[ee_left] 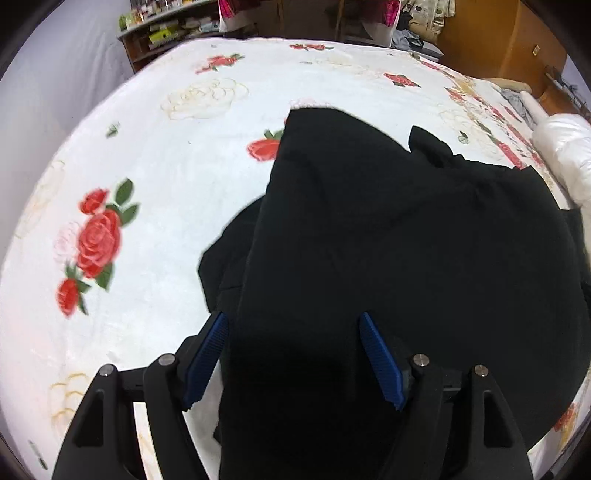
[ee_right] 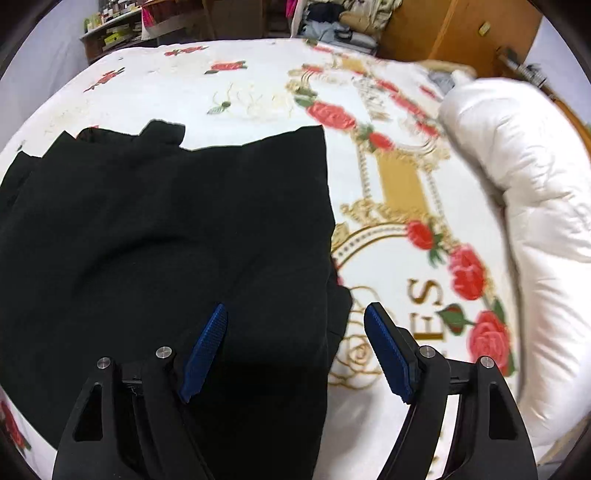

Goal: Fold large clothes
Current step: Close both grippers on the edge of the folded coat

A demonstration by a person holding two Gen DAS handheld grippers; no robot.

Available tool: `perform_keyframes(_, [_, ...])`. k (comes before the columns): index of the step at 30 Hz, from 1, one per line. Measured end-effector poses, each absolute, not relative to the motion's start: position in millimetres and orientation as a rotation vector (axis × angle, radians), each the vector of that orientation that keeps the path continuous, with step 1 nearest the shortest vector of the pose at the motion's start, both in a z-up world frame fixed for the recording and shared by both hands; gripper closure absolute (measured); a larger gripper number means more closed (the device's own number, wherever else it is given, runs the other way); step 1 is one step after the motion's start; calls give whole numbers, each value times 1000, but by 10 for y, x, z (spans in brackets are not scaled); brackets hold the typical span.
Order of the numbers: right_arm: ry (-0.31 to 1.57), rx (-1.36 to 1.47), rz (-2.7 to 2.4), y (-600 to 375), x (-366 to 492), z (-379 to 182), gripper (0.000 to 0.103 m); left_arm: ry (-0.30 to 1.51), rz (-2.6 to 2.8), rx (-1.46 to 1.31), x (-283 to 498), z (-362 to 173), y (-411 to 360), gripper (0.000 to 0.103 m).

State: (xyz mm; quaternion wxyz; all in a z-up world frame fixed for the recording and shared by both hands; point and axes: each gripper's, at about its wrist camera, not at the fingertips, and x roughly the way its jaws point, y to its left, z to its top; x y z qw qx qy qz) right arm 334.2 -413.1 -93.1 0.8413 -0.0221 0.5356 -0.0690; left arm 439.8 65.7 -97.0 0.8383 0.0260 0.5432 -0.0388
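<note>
A large black garment lies partly folded on a white bedspread printed with red roses. My left gripper is open, its blue pads spread over the garment's near left edge, holding nothing. In the right wrist view the same black garment covers the left half of the frame. My right gripper is open and straddles the garment's right edge, one pad over the cloth and one over the bedspread. A sleeve or lower layer sticks out at the left in the left wrist view.
A puffy white duvet is bunched along the bed's right side, also seen in the left wrist view. Shelves with clutter and a wooden cabinet stand beyond the bed's far edge.
</note>
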Motion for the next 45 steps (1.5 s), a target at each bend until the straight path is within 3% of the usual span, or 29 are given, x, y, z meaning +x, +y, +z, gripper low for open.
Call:
perform_keyframes(2, [1145,-3,-125,-4190,3362,-983,26,1148,-75,70,4409,-1016,684,17])
perform_keyframes(7, [1110,84,-140,-4370,3203,-815,26,1143,-106,147,4344,-952,710,16])
perform_keyframes(11, [1096,158,-92,-4568,2968,-704,24,1194,-149,37,4303,-917,918,13])
perform_keyframes(13, [1107,203,-63,-4679,2851,-707,24,1215,-143,20,4303,-957,1014,6])
perform_keyframes(18, [1186,326,8,-4826,2770,-927,24,1240,-193,-22,4301,-1051,1037,6])
perform_keyframes(37, [1177,572,291,-4812,3027,-1216,24,1332,-288,-87,4473,-1388,874,0])
perform_keyframes(40, [1198,541,283,-4668,3150,-1253,6,1336,-282,-59,4482,-1385,824,0])
perform_keyframes(45, [1228,504,250,-4577,3283,-1344,1,1343,-287,-24,4504,-1399,776,0])
